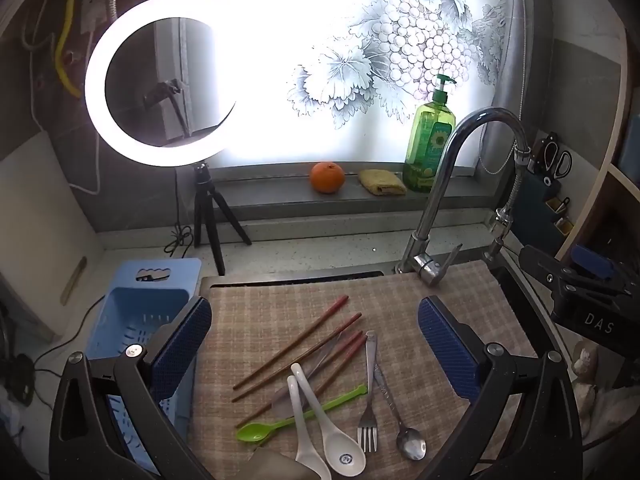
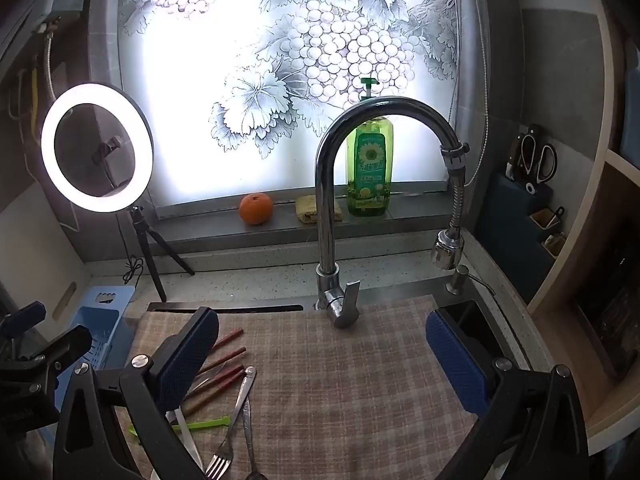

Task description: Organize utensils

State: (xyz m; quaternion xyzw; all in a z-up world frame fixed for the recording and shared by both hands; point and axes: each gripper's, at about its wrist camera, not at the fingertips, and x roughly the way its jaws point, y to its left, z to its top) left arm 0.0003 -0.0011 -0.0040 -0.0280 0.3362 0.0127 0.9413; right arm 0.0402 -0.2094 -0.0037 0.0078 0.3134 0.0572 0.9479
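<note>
Utensils sit piled on the checked cloth [image 1: 280, 320] over the sink, none sorted yet. Left gripper [image 1: 315, 344] hangs above the pile, jaws wide, nothing held. Right gripper [image 2: 322, 354] is also spread wide and empty, over bare cloth with the pile at its 8 o'clock.

Pile in the left wrist view: brown chopsticks [image 1: 296, 344] fan from 1 toward 7 o'clock, two white soup spoons [image 1: 328, 428] lie at 6, green plastic spoon [image 1: 296, 416] crosses under them, fork [image 1: 370, 392] and metal spoon [image 1: 394, 408] lie at 5. Blue basket [image 1: 132, 320], the likely drop spot, stands just beside the cloth at 9 o'clock.

Probable step: first pick. Best start is probably an outer chopstick, since those lie apart from the tangle. Turn the jaws across the stick, not along it, come straight down, and close near mid-length so it does not swing. Thin sticks lying flat on cloth could slip out or drag fabric up. Leave the white spoons until what they overlap is judged; they look ceramic and could clatter.

Writing: "DAS" in pale letters on the right gripper's body, seen at 3 o'clock in the left view. Green soap bottle [image 2: 368, 168] on the sill carries a sunflower label with Chinese characters too small to read. One white spoon's bowl has a small blue mark, unreadable.
</note>
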